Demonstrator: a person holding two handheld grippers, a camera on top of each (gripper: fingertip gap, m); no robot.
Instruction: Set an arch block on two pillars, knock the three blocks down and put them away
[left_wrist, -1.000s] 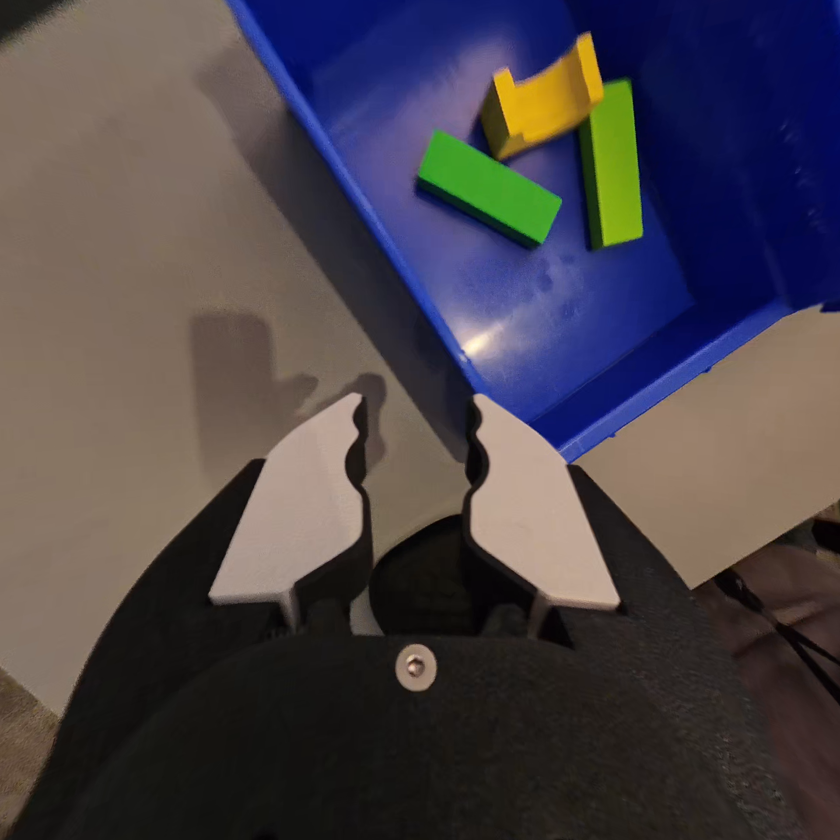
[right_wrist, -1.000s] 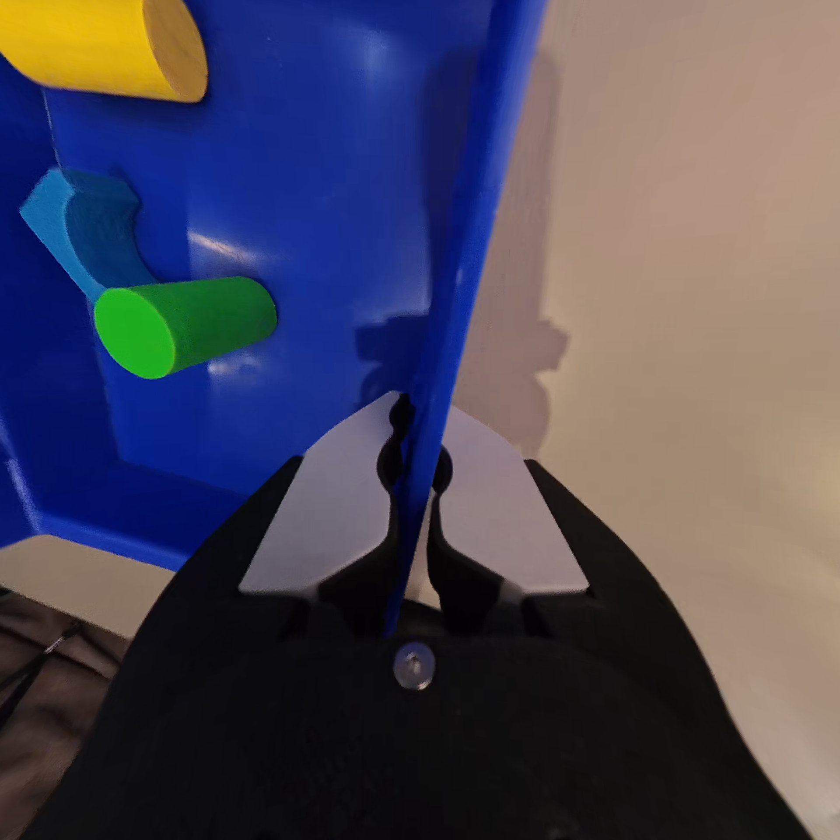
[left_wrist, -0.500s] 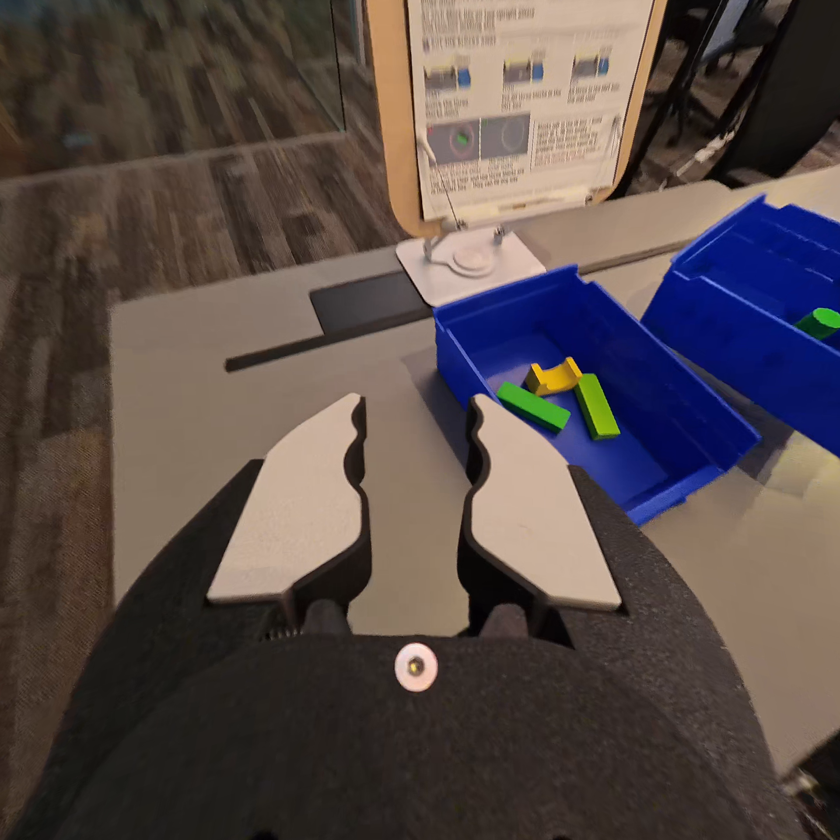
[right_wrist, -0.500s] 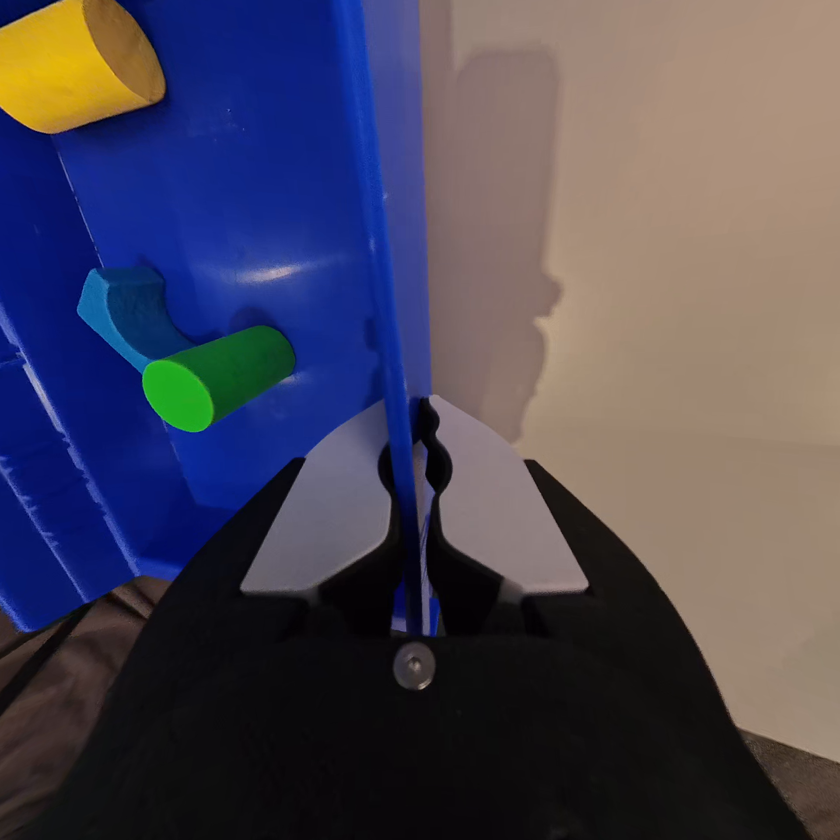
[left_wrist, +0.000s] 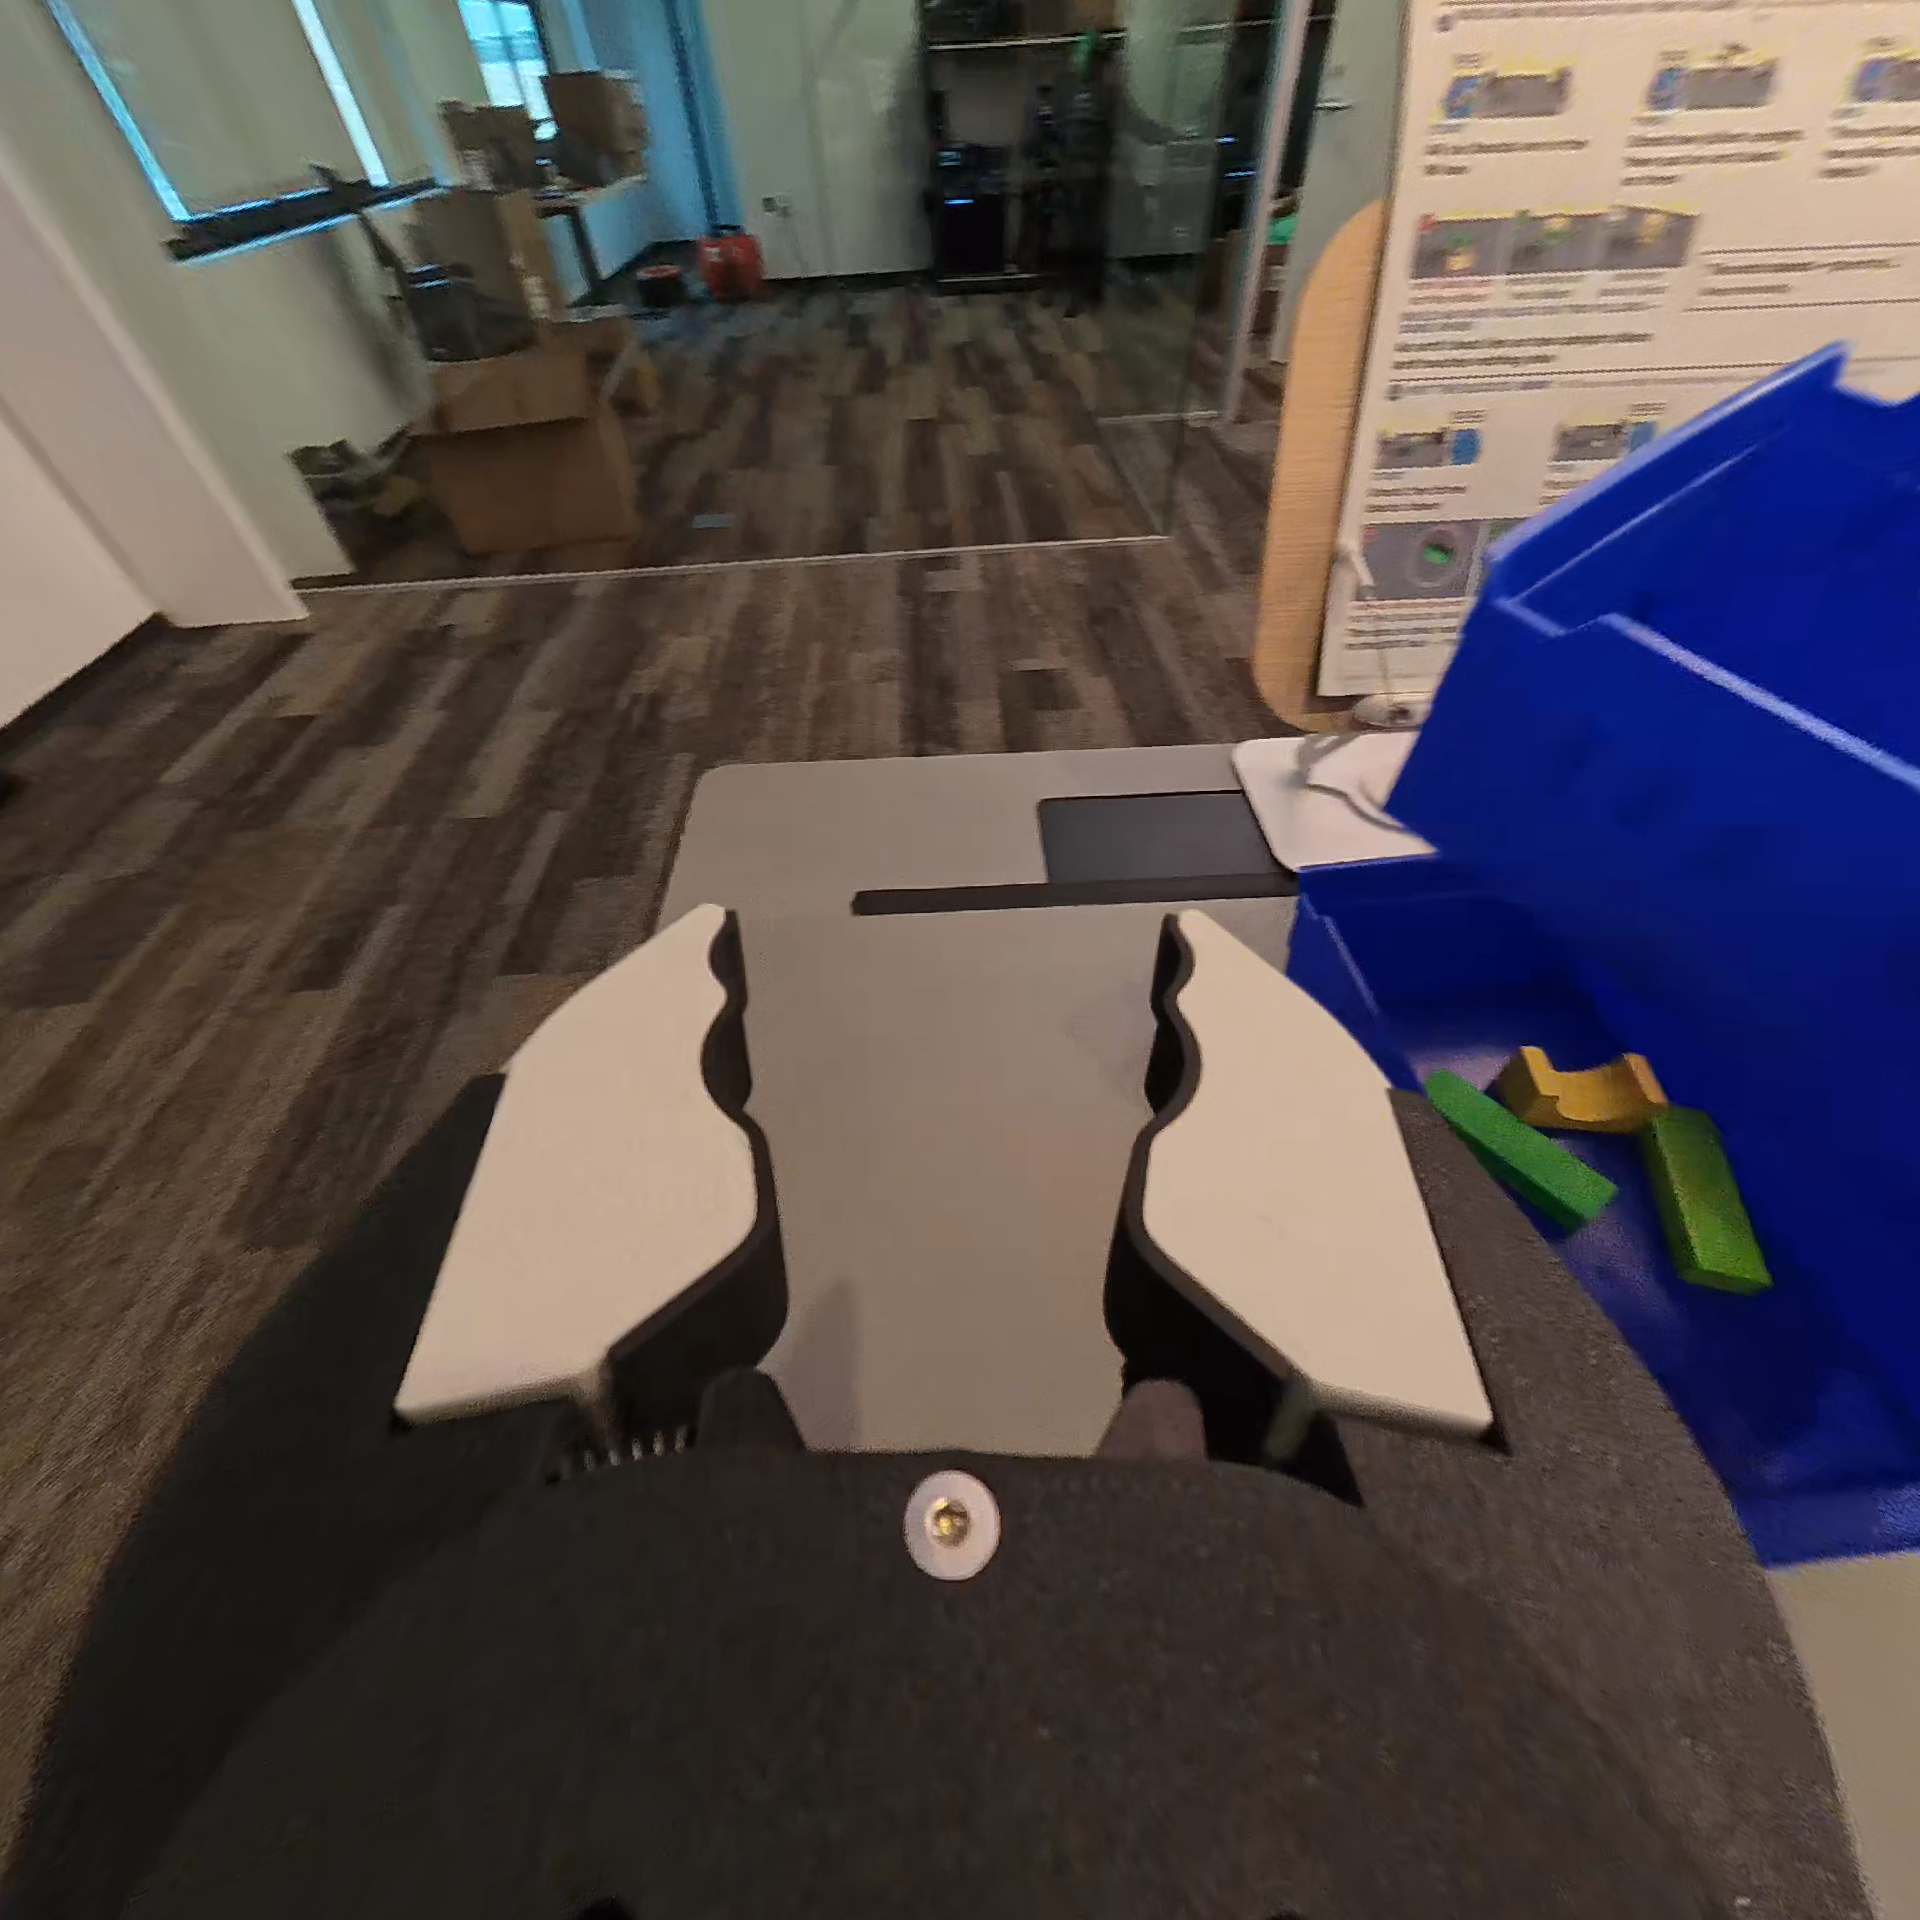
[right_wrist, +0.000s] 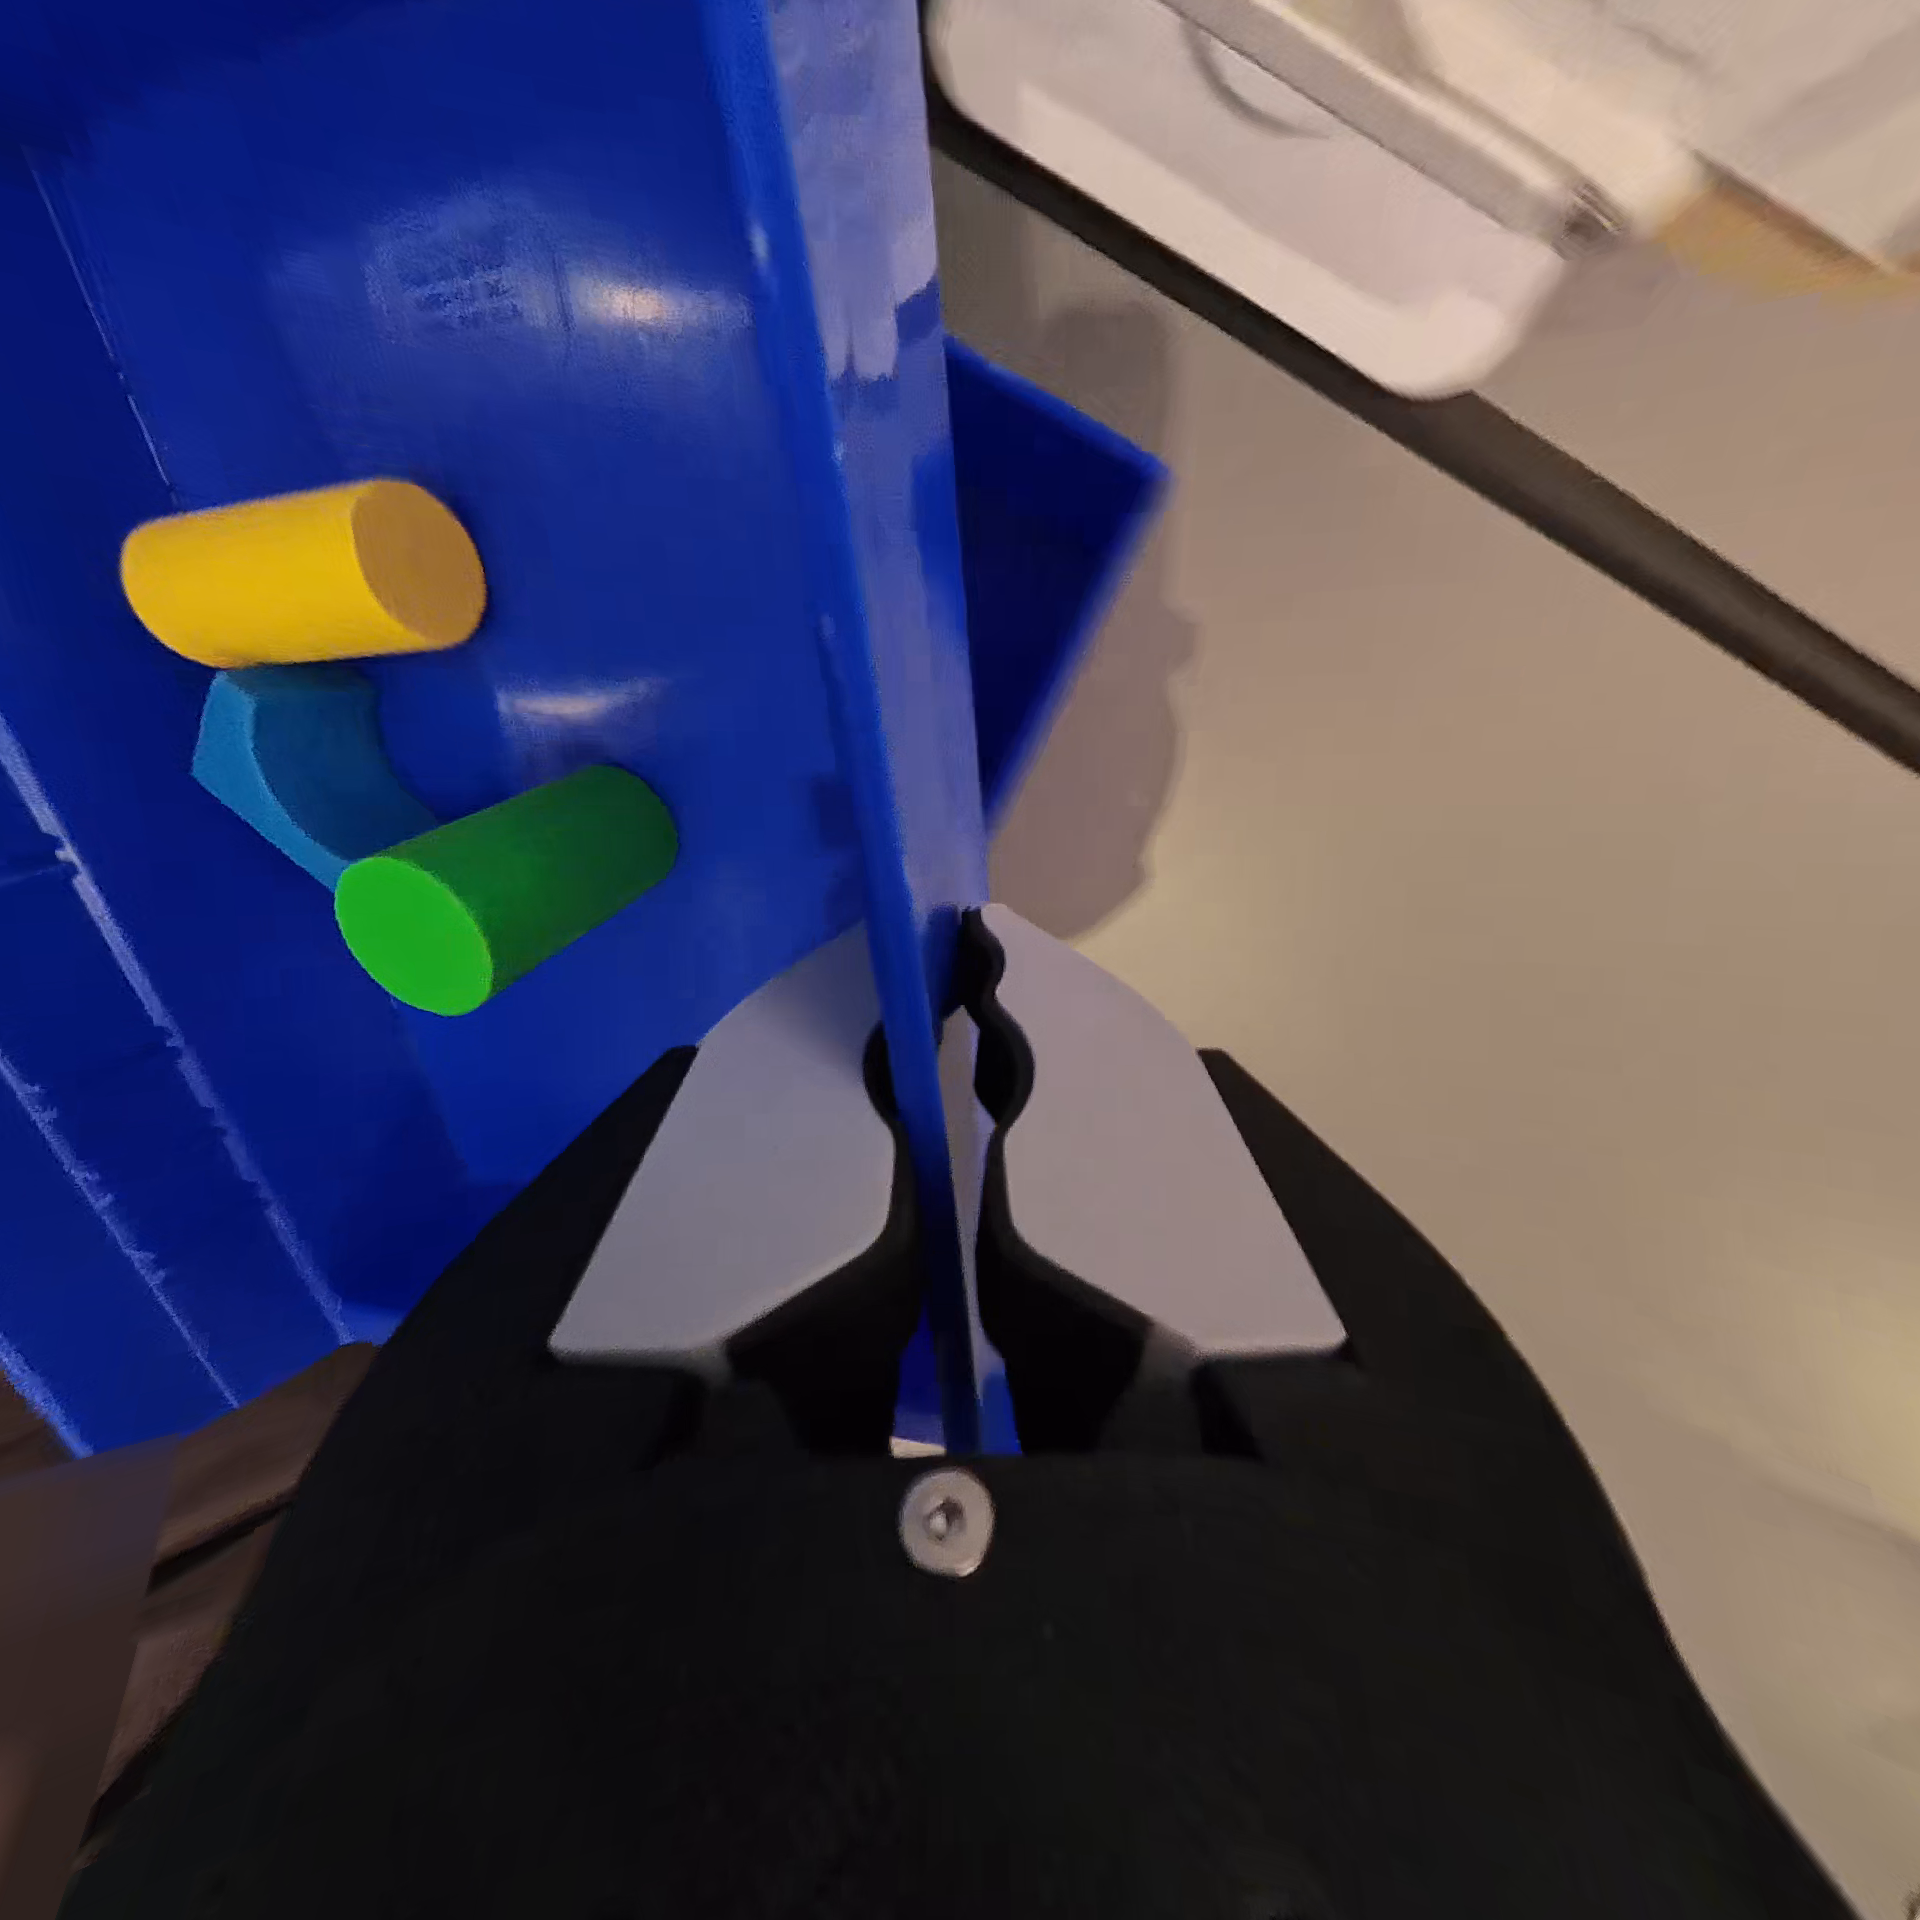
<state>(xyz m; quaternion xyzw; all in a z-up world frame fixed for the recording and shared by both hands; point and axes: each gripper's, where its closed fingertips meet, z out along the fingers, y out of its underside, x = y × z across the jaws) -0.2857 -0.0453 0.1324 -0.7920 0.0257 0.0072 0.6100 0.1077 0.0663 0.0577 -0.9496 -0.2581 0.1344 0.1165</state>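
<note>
Blue bin (right_wrist: 623, 312) wall hides right gripper (right_wrist: 961, 1023) left jaw tip.

Three blocks (left_wrist: 1579, 1148) lie in the bin (left_wrist: 1351, 966) on the table (left_wrist: 935, 1091) (another bin (left_wrist: 1714, 727) behind).

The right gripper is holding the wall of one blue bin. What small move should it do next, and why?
Probably lower the held bin level onto the table, then open. The right gripper pinches its wall; the yellow cylinder, blue arch and green cylinder lie loose inside, and the bin seems lifted beside the second bin.
</note>
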